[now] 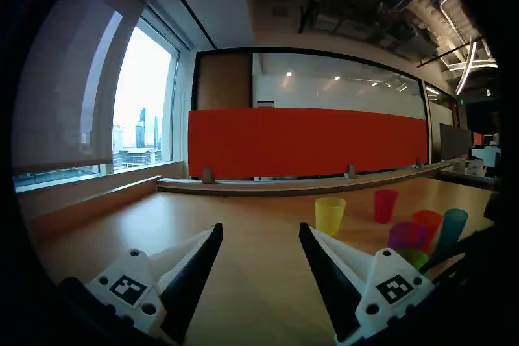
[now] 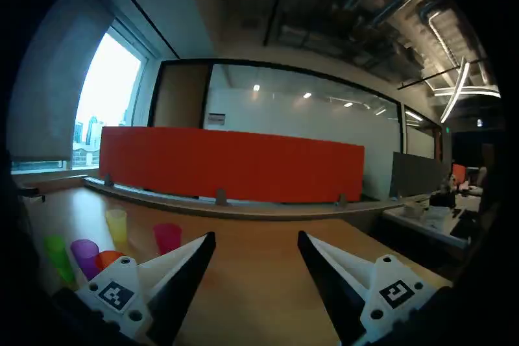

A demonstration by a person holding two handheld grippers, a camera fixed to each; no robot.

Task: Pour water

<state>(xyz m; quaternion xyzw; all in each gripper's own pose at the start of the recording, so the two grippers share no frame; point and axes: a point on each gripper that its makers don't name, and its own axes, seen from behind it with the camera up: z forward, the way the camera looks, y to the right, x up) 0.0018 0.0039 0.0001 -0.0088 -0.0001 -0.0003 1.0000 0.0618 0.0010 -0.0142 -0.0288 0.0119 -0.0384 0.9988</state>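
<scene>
My left gripper (image 1: 259, 261) is closest. Its two white, dark-edged fingers are spread wide with nothing between them, and the gap shows bare wooden worktop (image 1: 246, 216). My right gripper (image 2: 256, 268) is the same: fingers apart, holding nothing, low over the worktop.

Outward from the left gripper, a group of upright cups stands to its right. The translucent yellow plastic cup (image 1: 329, 215) is nearest my line of reach and stands by itself. The pinkish-red plastic cup (image 1: 385, 205) is beyond it, nearer the worktop's far edge. Further right, the purple plastic cup (image 1: 407, 235), the orange plastic cup (image 1: 426, 222) and the teal plastic cup (image 1: 452, 228) bunch close together. The green plastic cup (image 1: 413, 257) peeks out just above my finger. In the right gripper view the cups lie to the left, so they stand between my two tools.

A long red partition panel (image 1: 305, 141) runs along the far edge.

I judge these cups to be light, thin-walled and smooth, easy to tip or squash. I'd take one at mid-wall, below the rim, with a gentle squeeze. I cannot tell which of them holds water; a full one would be heavier and would slosh.
</scene>
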